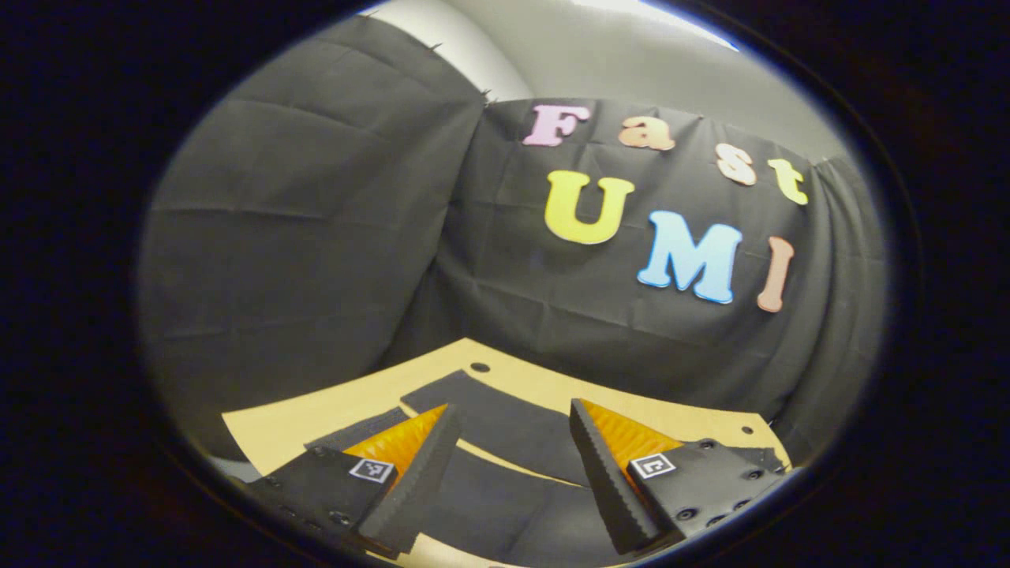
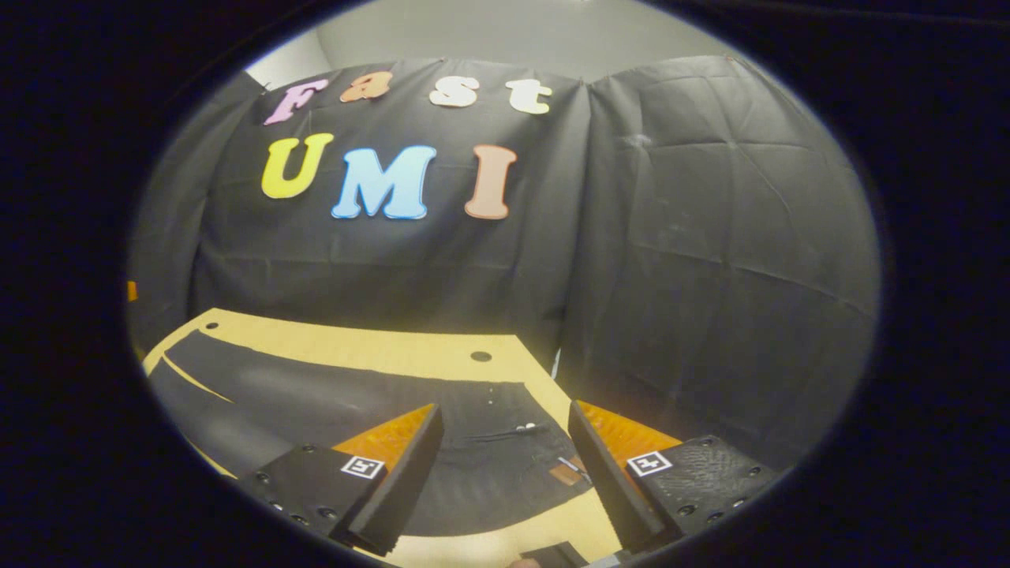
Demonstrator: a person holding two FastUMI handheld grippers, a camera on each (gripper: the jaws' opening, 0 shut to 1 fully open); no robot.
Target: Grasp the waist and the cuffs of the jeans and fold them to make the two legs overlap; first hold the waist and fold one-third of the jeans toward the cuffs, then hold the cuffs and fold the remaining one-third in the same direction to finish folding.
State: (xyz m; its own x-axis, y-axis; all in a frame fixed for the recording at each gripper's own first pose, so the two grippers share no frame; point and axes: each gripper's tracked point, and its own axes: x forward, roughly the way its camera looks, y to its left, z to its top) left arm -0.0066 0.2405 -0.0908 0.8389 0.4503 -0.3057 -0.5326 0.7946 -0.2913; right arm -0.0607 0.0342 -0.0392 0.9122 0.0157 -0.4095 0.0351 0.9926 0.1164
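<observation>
Jeans laid flat, no fold begun.

The dark jeans (image 2: 331, 402) lie spread out on the wooden bench (image 2: 371, 347), legs apart with a strip of bench showing between them in the left gripper view. The left gripper (image 1: 513, 465) hovers above the leg end, its fingers apart and holding nothing. The right gripper (image 2: 505, 473) hangs over the waist end, where a pocket and small tag show, also spread and empty. Judging by this, every step remains: overlapping the legs, then both one-third folds.
</observation>
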